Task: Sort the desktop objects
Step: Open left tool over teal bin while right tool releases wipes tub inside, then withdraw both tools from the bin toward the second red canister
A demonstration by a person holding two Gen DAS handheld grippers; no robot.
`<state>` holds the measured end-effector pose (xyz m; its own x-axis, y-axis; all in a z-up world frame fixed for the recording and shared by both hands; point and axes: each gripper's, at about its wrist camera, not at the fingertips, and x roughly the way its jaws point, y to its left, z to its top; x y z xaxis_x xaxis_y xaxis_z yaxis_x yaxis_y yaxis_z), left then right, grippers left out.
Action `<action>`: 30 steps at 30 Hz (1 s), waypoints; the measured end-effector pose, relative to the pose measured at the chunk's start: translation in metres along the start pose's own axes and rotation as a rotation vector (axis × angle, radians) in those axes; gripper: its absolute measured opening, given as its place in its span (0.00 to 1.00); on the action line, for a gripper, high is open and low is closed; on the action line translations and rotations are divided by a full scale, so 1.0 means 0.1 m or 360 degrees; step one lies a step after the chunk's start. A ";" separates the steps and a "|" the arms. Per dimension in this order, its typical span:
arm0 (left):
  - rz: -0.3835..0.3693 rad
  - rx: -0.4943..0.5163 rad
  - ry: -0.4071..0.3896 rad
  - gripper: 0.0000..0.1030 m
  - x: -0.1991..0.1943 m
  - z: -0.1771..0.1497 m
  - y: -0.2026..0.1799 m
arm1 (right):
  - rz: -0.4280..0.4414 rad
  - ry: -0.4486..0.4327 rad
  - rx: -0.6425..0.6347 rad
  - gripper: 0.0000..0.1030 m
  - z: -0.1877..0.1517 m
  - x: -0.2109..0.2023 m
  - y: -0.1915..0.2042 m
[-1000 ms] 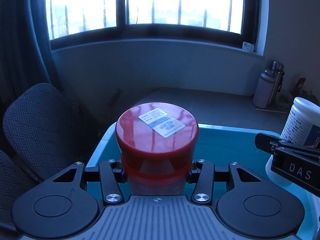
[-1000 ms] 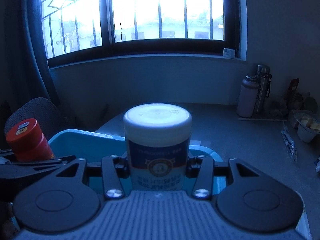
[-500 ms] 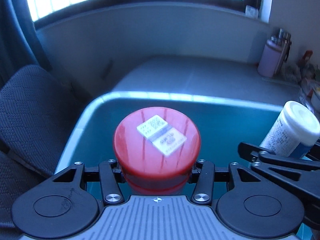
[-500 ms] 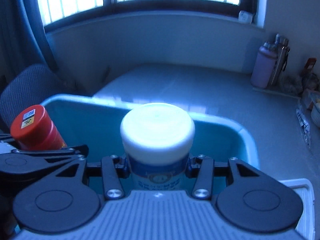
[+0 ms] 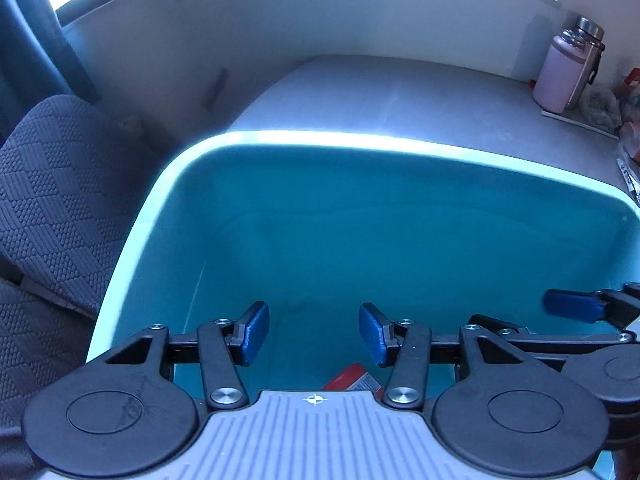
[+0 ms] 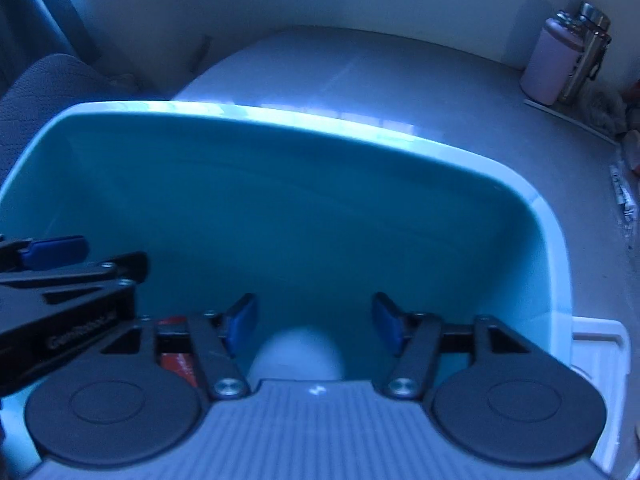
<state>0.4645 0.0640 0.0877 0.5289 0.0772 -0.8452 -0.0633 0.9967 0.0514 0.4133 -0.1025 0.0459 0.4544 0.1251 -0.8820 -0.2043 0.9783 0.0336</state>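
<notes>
Both grippers hang over a teal bin (image 5: 320, 140), which also shows in the right wrist view (image 6: 304, 120). My left gripper (image 5: 314, 334) is open and empty. The red-lidded jar (image 5: 352, 376) lies in the bin below it, mostly hidden by the gripper body. It also shows in the right wrist view (image 6: 176, 356). My right gripper (image 6: 314, 328) is open and empty. The white-lidded jar (image 6: 298, 354) sits blurred in the bin just below it. The right gripper's blue pad (image 5: 572, 306) shows at the right of the left wrist view.
A grey desk (image 5: 420, 96) lies beyond the bin. A pink bottle (image 5: 560, 76) and a steel flask (image 5: 588, 60) stand at the back right, with clutter beside them. A dark fabric chair (image 5: 52, 200) is on the left. A white tray corner (image 6: 600, 344) adjoins the bin's right.
Both grippers tilted down over the bin and opened. The red-lidded jar and the white-lidded jar left the jaws and dropped into the bin.
</notes>
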 end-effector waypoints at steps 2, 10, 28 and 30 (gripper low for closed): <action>0.0015 0.0007 -0.0021 0.55 -0.02 0.00 -0.01 | 0.0022 -0.0022 -0.0004 0.62 -0.01 -0.06 0.01; 0.0035 0.0050 -0.0218 0.66 -0.50 -0.15 -0.06 | -0.0021 -0.0265 -0.0052 0.62 -0.18 -0.64 0.05; 0.0038 0.0101 -0.0582 0.83 -1.87 -1.40 0.04 | -0.0185 -0.0632 0.0008 0.82 -1.22 -1.66 0.26; 0.0027 0.0098 -0.0593 0.83 -1.98 -1.60 0.08 | -0.0189 -0.0677 0.0022 0.83 -1.37 -1.72 0.28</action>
<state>0.2237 0.0526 0.1706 0.8006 0.0866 -0.5929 -0.0296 0.9940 0.1053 0.2109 -0.1195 0.1346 0.7913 0.0656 -0.6079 -0.1189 0.9918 -0.0476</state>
